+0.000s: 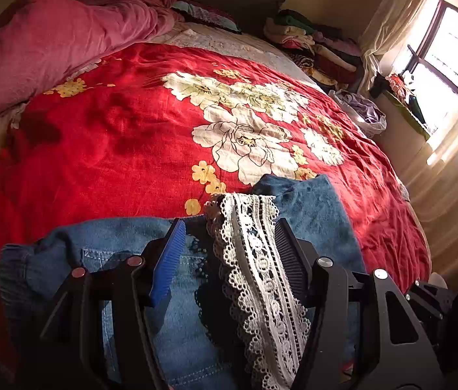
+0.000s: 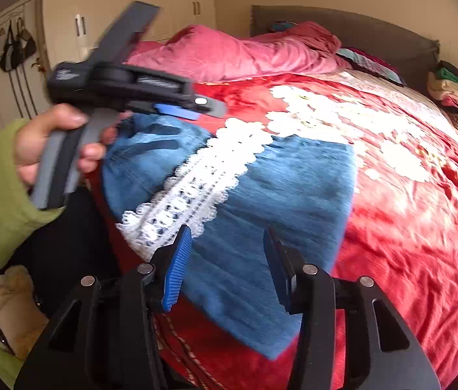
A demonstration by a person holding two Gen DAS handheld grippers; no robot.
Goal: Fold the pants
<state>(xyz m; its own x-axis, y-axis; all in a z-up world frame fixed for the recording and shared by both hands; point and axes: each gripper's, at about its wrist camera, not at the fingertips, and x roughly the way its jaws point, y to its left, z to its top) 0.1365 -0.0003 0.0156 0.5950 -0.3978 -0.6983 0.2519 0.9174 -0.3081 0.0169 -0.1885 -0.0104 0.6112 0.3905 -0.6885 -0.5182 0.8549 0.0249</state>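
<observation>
One pair of blue denim pants with one white lace stripe is lying folded at the near edge of the bed. Two grippers are hovering over it: the left gripper and the right gripper, both with fingers standing apart, gripping nothing.

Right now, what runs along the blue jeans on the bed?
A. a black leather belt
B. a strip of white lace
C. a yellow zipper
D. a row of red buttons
B: a strip of white lace lies lengthwise on the blue jeans.
</observation>
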